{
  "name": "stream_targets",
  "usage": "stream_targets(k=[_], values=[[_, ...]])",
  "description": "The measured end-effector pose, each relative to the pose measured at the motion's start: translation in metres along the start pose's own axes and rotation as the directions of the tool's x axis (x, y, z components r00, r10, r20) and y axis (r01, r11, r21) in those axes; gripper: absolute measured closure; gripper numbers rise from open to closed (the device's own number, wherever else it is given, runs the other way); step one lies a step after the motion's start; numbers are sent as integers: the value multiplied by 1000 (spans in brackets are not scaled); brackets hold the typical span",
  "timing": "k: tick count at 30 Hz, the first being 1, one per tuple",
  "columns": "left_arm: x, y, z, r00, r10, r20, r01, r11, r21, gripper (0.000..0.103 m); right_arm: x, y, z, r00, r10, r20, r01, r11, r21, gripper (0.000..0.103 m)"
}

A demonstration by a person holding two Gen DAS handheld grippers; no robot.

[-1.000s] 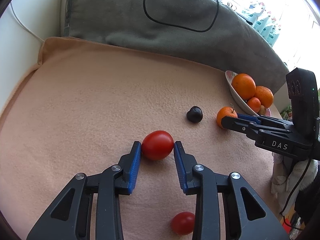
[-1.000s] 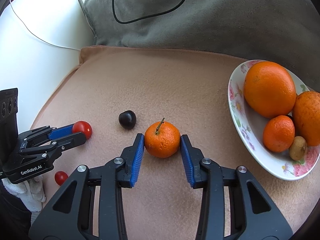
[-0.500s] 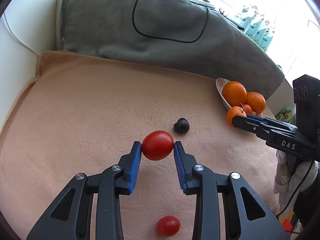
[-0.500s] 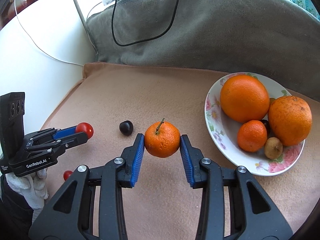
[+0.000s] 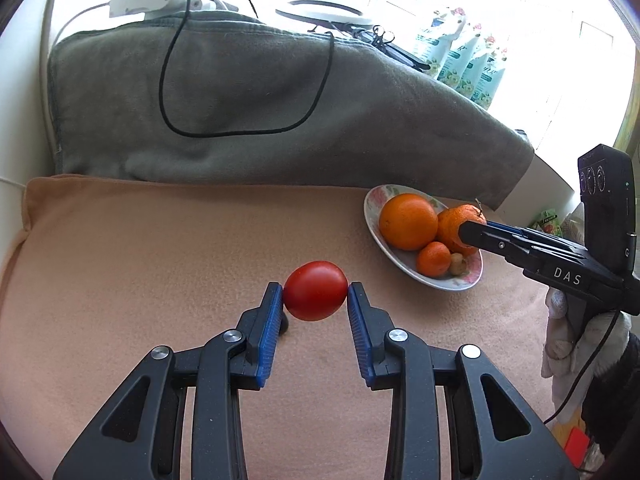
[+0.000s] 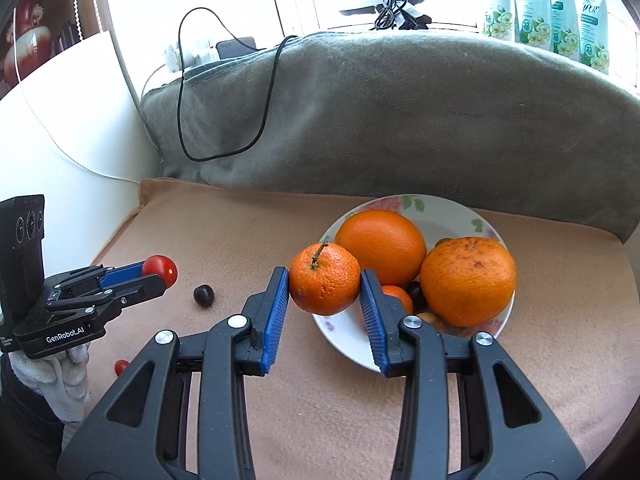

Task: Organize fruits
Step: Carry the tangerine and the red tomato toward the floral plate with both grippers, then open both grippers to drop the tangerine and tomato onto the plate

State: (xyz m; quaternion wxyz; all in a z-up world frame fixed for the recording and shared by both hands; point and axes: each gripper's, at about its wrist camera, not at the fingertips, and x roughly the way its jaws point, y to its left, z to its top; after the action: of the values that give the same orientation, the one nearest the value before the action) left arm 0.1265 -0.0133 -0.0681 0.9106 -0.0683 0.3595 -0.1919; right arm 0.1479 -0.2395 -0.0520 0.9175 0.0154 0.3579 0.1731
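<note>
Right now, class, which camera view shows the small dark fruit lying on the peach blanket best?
The right wrist view: the dark fruit lies unobstructed on the blanket. In the left wrist view only a dark sliver shows behind the left tongs.

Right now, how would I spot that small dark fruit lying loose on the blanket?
Start at the flowered plate of oranges on the peach blanket. Look left, towards the tomato in the other hand-held gripper. The dark fruit lies alone between them, nearly black, smaller than any orange.

Plate of oranges lies right of the plum.
</note>
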Motion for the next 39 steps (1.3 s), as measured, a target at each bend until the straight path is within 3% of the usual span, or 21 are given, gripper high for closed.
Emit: stream_targets(k=[19,39], values=[[50,-79,66,995,-103,9,101,988,117,71,18,-74,35,997,-74,3,74,993,91,65],[82,-110,55,987,-139,-78,151,971,185,71,62,-92,47,997,-4,-76,14,991,135,64]])
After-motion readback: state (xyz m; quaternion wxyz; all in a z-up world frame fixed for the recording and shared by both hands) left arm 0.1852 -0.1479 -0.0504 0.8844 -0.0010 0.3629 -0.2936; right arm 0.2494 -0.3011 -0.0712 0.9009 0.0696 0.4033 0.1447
